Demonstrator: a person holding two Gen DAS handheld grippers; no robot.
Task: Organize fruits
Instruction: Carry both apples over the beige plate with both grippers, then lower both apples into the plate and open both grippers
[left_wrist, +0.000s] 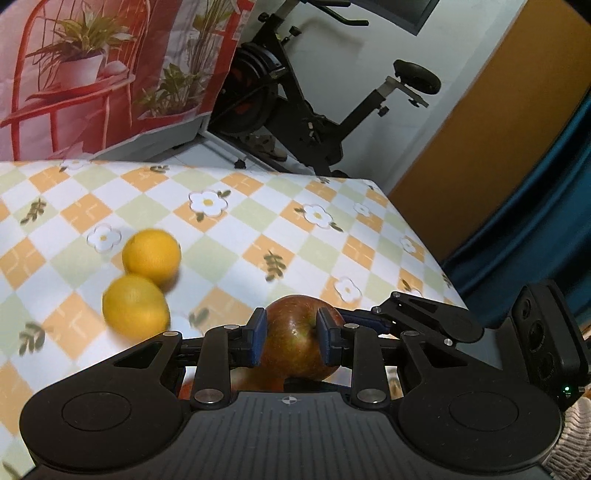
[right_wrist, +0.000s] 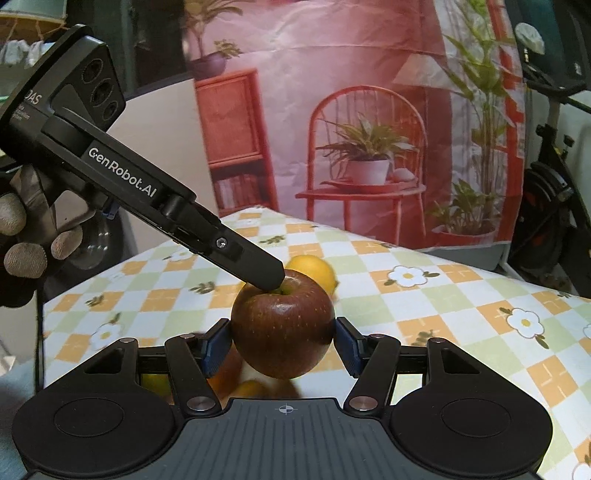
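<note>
Two handheld grippers share one red apple (right_wrist: 282, 328) above a checked, flower-print tablecloth (right_wrist: 443, 306). Right gripper (right_wrist: 282, 341) clamps it at the sides w/ blue pads. Left gripper (left_wrist: 291, 339) pinches it narrowly near the stem dimple – its finger comes in from upper left in the right view. Two yellow fruits (left_wrist: 142, 280) lie touching on the cloth, left of the apple. Exercise bike (left_wrist: 295, 96) in bkgd.

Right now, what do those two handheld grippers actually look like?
Both are matte black plastic. Each gripper has a ribbed base, two round discs, silver rivets on linked arms and blue pads. The left gripper carries white "GenRobot.AI" lettering and three round lenses; a grey knitted glove holds it.
</note>
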